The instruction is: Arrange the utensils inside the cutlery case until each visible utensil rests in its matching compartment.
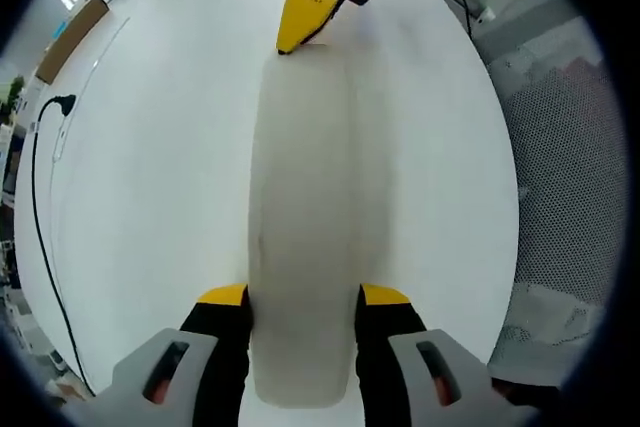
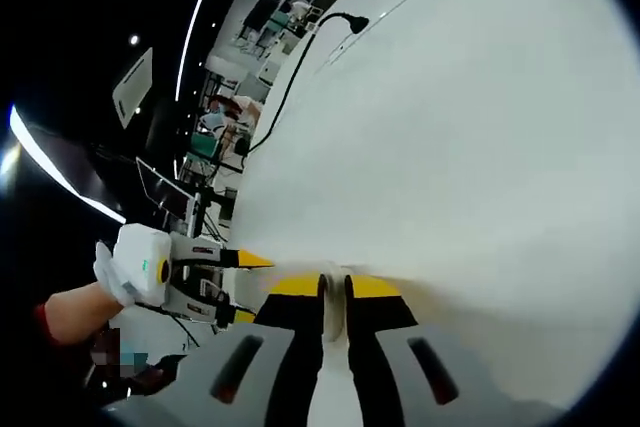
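Frosted oblong cutlery case [image 1: 300,237], fingers [image 1: 228,297] clamping, smooth white table [image 1: 150,147]

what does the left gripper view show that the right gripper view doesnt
Left gripper view: the long translucent white case seen flat, the left gripper clamped across its width, the right gripper at its far end, and a grey mesh surface. Right gripper view: the right gripper pinching the case's thin edge, and a dim room behind. Both: the white table and black cable.
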Available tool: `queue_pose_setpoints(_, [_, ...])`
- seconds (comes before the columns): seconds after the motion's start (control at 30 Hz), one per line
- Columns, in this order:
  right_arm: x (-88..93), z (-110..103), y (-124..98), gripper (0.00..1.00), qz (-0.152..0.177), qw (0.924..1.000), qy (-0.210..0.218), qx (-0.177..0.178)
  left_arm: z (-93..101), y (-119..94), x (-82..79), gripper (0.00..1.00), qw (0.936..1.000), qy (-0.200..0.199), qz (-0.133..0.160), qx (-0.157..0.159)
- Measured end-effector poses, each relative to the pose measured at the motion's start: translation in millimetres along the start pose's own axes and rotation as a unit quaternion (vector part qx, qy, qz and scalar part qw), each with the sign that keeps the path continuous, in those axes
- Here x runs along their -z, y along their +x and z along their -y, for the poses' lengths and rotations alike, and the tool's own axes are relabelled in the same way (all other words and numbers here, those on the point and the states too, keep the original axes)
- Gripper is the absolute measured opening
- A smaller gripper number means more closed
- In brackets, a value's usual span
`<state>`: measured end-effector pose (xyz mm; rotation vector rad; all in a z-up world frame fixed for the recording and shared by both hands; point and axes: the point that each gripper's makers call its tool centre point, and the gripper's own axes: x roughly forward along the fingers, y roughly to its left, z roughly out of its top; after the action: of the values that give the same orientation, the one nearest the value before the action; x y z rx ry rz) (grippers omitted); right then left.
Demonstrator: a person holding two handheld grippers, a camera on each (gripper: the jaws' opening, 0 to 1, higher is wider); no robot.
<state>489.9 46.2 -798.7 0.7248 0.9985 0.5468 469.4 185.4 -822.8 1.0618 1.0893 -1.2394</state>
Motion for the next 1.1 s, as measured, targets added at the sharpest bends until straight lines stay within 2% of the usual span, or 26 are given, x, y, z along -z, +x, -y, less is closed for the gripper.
queue_pose_setpoints(0.03, [3.6,2,-4,0.05,-0.016,0.9989,-0.044,0.008,0.2,0,-0.6,0.42,1.0,0.005,0.001,0.0])
queue_pose_setpoints(0.07, [4.5,1,-7,0.05,-0.022,0.998,-0.057,0.018,0.8,1,-1.8,0.42,0.9999,0.013,0.002,0.002])
queue_pose_setpoints(0.1, [4.8,-1,-9,0.06,-0.032,0.9926,-0.114,0.028,1.0,1,-2.0,0.42,0.9999,0.013,0.002,0.003])
queue_pose_setpoints(0.13, [7.0,-3,-11,0.12,-0.042,0.9825,-0.178,0.032,-0.6,2,-1.7,0.42,0.9999,0.01,0.001,0.004])
queue_pose_setpoints(0.17, [7.7,-9,-11,0.2,-0.043,0.9645,-0.258,0.032,-1.1,3,-1.7,0.42,0.9999,0.009,0.002,0.005])
queue_pose_setpoints(0.2, [9.2,-14,-11,0.31,-0.039,0.9582,-0.281,0.034,-1.6,3,-1.3,0.42,0.9999,0.008,0.005,0.006])
queue_pose_setpoints(0.23, [11.6,-22,-11,0.35,-0.043,0.9503,-0.307,0.027,-1.4,3,-1.1,0.42,0.9999,0.008,0.009,0.006])
queue_pose_setpoints(0.27, [13.6,-24,-11,0.35,-0.047,0.9425,-0.33,0.028,-1.4,3,-1.2,0.42,0.9999,0.004,0.013,0.006])
queue_pose_setpoints(0.3, [14.3,-27,-12,0.32,-0.056,0.9307,-0.36,0.034,-1.6,3,-1.4,0.43,0.9999,0.002,0.015,0.005])
queue_pose_setpoints(0.37, [13.3,-28,-12,0.33,-0.064,0.9154,-0.395,0.043,-3.1,3,0.4,0.43,0.9997,-0.011,0.021,-0.002])
queue_pose_setpoints(0.43, [13.6,-31,-12,0.39,-0.077,0.8947,-0.438,0.046,-6.8,1,4.8,0.44,0.9994,-0.013,0.027,-0.018])
queue_pose_setpoints(0.47, [15.2,-32,-12,0.41,-0.092,0.8778,-0.468,0.044,-8.0,-1,5.6,0.44,0.9991,-0.015,0.034,-0.022])
queue_pose_setpoints(0.5, [15.6,-32,-12,0.41,-0.096,0.8723,-0.477,0.044,-8.1,-5,5.4,0.43,0.9982,-0.028,0.048,-0.024])
queue_pose_setpoints(0.53, [18.0,-32,-12,0.41,-0.112,0.8561,-0.503,0.044,-8.6,-7,5.4,0.44,0.9971,-0.044,0.057,-0.025])
queue_pose_setpoints(0.6, [17.0,-28,-11,0.42,-0.127,0.834,-0.535,0.048,-6.7,-15,8.7,0.45,0.9952,-0.072,0.065,-0.017])
queue_pose_setpoints(0.63, [16.6,-29,-10,0.43,-0.129,0.8319,-0.538,0.046,-8.5,-21,5.9,0.47,0.9932,-0.075,0.087,-0.02])
queue_pose_setpoints(0.67, [17.3,-32,-8,0.44,-0.13,0.8351,-0.533,0.04,-8.9,-23,6.0,0.47,0.9924,-0.078,0.093,-0.02])
queue_pose_setpoints(0.73, [16.5,-37,-8,0.46,-0.132,0.8354,-0.533,0.034,-9.2,-34,10.6,0.49,0.9897,-0.096,0.103,-0.027])
queue_pose_setpoints(0.8, [13.6,-41,-8,0.48,-0.129,0.8258,-0.548,0.031,-9.3,-42,15.6,0.56,0.985,-0.122,0.118,-0.033])
queue_pose_setpoints(0.87, [12.5,-42,-8,0.49,-0.139,0.8163,-0.56,0.026,-5.6,-48,20.1,0.64,0.9811,-0.136,0.134,-0.034])
queue_pose_setpoints(0.93, [10.2,-41,-9,0.51,-0.153,0.7993,-0.58,0.027,-3.9,-55,23.9,0.64,0.9779,-0.134,0.154,-0.044])
queue_pose_setpoints(0.97, [8.7,-40,-9,0.51,-0.158,0.7895,-0.592,0.026,-4.0,-57,27.6,0.64,0.9768,-0.14,0.154,-0.051])
queue_pose_setpoints(1.03, [12.9,-42,-6,0.5,-0.175,0.7785,-0.602,0.029,-4.6,-60,36.2,0.64,0.9718,-0.167,0.156,-0.059])
queue_pose_setpoints(1.1, [13.8,-41,-5,0.46,-0.183,0.7727,-0.607,0.034,-6.0,-67,41.3,0.63,0.9621,-0.201,0.17,-0.071])
